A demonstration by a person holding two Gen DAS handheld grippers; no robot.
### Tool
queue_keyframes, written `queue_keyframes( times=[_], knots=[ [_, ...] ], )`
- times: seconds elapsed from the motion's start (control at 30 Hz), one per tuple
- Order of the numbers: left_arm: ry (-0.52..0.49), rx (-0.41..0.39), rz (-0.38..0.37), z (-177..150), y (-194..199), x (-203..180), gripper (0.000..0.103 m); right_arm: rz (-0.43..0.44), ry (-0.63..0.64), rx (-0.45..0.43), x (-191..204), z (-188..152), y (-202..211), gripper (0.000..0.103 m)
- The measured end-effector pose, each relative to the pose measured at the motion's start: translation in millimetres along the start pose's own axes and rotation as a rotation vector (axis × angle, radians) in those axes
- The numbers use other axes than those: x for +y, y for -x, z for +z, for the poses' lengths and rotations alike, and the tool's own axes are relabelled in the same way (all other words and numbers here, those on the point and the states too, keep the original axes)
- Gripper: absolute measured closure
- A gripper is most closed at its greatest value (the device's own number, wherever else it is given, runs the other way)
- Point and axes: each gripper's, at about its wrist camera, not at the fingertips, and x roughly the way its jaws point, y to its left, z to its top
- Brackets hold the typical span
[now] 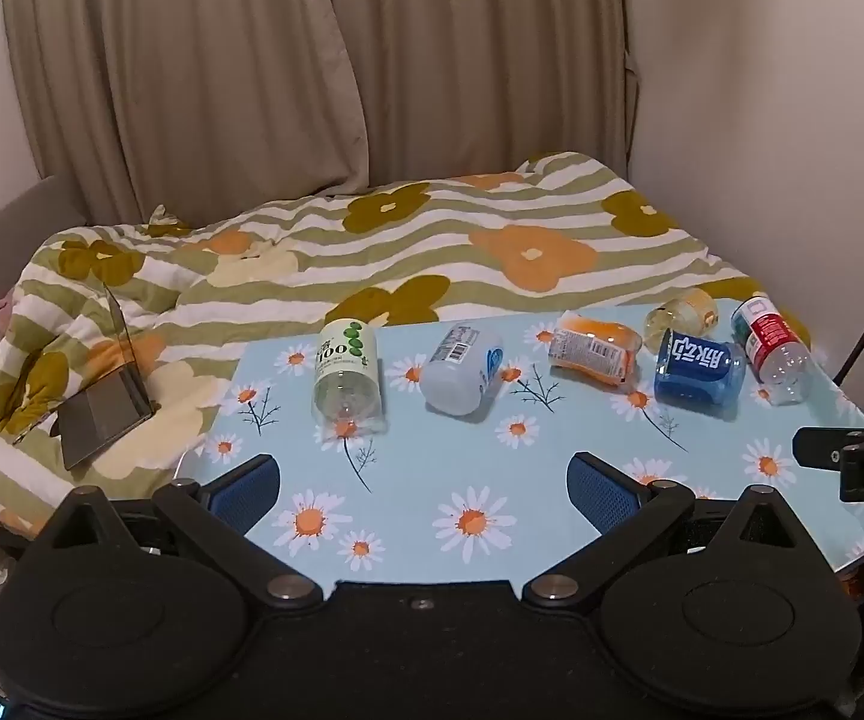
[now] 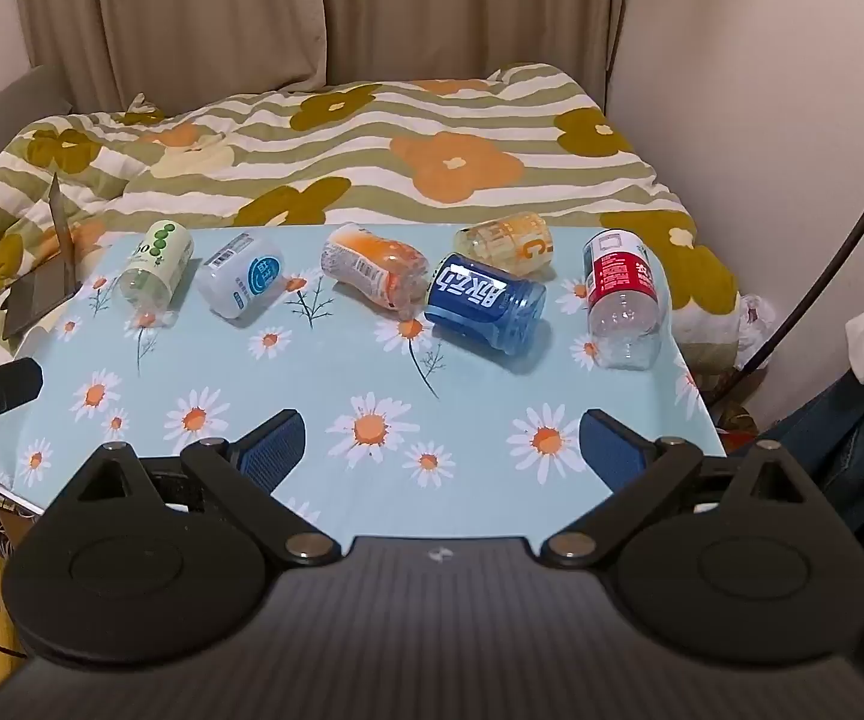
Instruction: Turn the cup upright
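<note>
Blue-labelled cup (image 2: 483, 306) lies on its side far ahead of my right gripper (image 2: 441, 450), mouth pointing near-right; both grippers gape wide, empty, left gripper (image 1: 423, 489) farther.

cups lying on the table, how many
6, all on their sides along the far edge: green, white, orange, blue, yellow behind it, red rightmost.
</note>
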Motion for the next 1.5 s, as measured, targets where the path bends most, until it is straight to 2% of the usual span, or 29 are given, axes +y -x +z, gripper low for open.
queue_keyframes(
  times=[0.03, 0.27, 1.5],
  knots=[
    [-0.004, -0.026, 0.007, -1, 1, 0, 0.0, -0.002, 0.001, 0.001, 0, 0, 0, 0.0],
    [0.011, -0.025, 0.007, 2, 5, 2, 0.0, -0.002, -0.009, 0.004, 0, 0, 0, 0.0],
    [0.015, 0.011, -0.02, 3, -6, 4, 0.0, -0.006, -0.01, 0.033, 0, -2, -11, 0.0]
  ],
)
